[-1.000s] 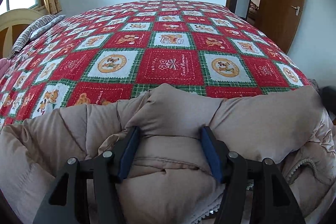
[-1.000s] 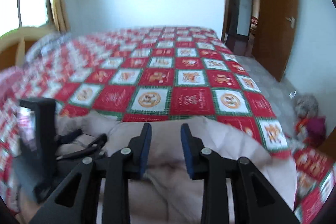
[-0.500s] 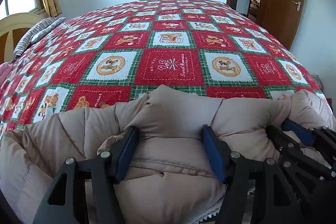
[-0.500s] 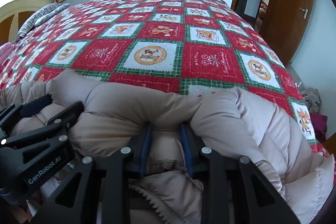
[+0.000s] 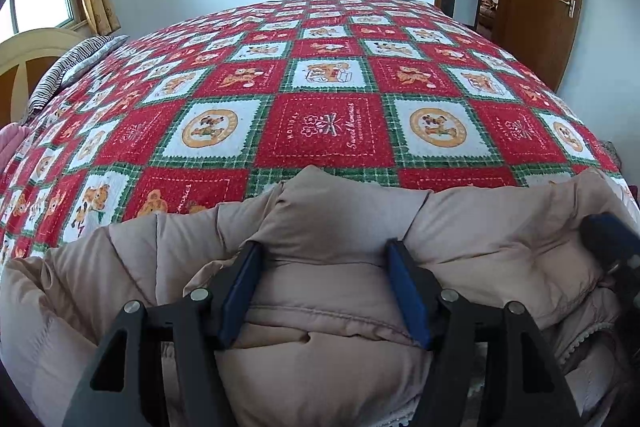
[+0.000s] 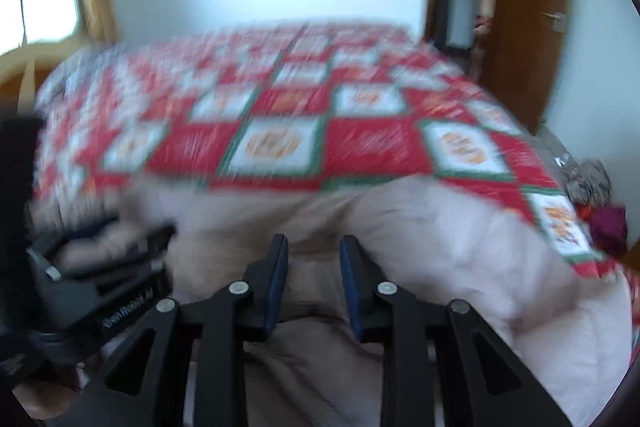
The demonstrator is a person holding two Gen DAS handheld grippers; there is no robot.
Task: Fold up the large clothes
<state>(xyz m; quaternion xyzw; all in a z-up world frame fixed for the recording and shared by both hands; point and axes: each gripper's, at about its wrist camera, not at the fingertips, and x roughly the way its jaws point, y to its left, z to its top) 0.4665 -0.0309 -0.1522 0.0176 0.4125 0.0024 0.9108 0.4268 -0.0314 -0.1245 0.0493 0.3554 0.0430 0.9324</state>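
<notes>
Right gripper [image 6: 312,253] dipped lower, jaws just narrowing on the puffy beige coat [image 5: 340,227], left gripper [image 5: 322,263] pinching a wide fold, only its view sharp on the bed [image 5: 328,83].

Change from the earlier frames: right gripper on the beige padded coat.
The right gripper [image 6: 313,247], blue pads astride a coat [image 6: 440,251] fold, has just been narrowing its jaws. It has sunk and rolled; blur leaves pad contact uncertain. Relative to the coat, it now sits farther toward the left-wrist view's right edge [image 5: 608,231].
</notes>
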